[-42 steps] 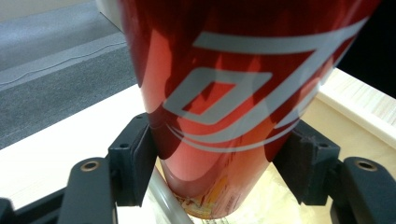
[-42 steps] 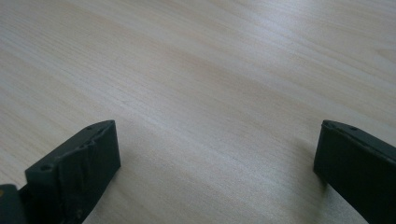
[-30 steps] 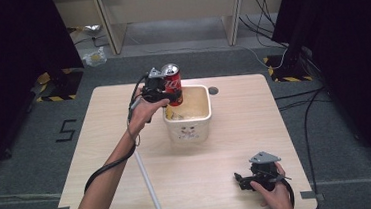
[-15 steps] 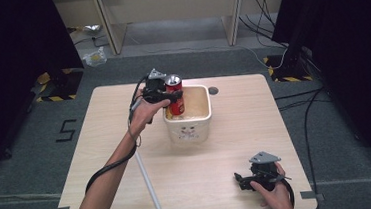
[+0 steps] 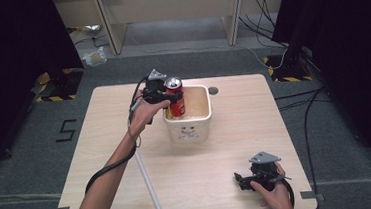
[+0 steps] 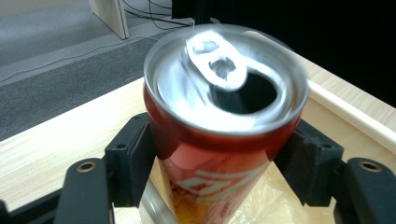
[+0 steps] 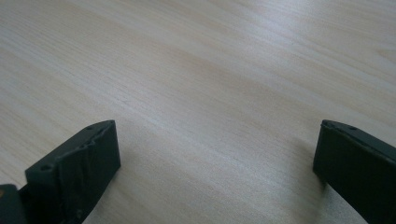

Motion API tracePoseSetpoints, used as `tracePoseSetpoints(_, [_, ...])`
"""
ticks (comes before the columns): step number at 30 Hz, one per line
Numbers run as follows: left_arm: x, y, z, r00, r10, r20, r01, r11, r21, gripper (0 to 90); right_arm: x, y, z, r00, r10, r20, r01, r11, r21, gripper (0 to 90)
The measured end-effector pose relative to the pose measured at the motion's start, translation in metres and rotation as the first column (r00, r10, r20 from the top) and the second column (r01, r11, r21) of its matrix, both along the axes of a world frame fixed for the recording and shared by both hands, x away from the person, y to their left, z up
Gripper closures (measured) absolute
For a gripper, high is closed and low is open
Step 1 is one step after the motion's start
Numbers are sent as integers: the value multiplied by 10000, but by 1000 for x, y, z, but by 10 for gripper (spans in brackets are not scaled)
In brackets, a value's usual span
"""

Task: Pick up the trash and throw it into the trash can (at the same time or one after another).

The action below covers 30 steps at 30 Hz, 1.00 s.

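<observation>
White tube [image 5: 147, 181] laid near the table's [image 5: 99, 116] front-left edge; red can [image 5: 175, 95], opened, clamped upright by the left gripper [image 5: 169, 97] over the bin's [image 5: 189, 129] left rim at mid-table; right gripper [image 5: 240, 179] rested agape near the front-right corner.

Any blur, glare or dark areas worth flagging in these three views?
Left gripper view: the can top is smeared by motion blur, with glare on its silver lid; the jaws stay sharp. Right gripper view: the table is softly lit, and its far part goes out of focus. High view: sharp at the table, both sides black.
</observation>
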State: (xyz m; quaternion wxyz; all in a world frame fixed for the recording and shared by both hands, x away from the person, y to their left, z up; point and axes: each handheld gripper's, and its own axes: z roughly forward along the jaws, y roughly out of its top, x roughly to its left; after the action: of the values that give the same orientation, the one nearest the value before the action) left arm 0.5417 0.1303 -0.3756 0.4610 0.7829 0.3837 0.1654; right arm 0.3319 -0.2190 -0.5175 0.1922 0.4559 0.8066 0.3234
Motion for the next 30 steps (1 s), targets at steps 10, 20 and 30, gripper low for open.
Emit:
tracePoseSetpoints(10, [-6, 2, 10, 10000, -11, 93, 13, 9999, -142, 305, 0, 0, 0, 10000, 10, -2, -10, 10000, 4, 7])
tracePoseSetpoints(20, [-22, 17, 27, 9999, 48, -130, -56, 9981, -621, 286, 0, 0, 0, 10000, 16, 6, -16, 10000, 21, 8])
tracePoseSetpoints(30, [-46, 43, 33, 9999, 124, -41, -126, 9975, -699, 273, 0, 0, 0, 10000, 9, -2, -9, 10000, 24, 7])
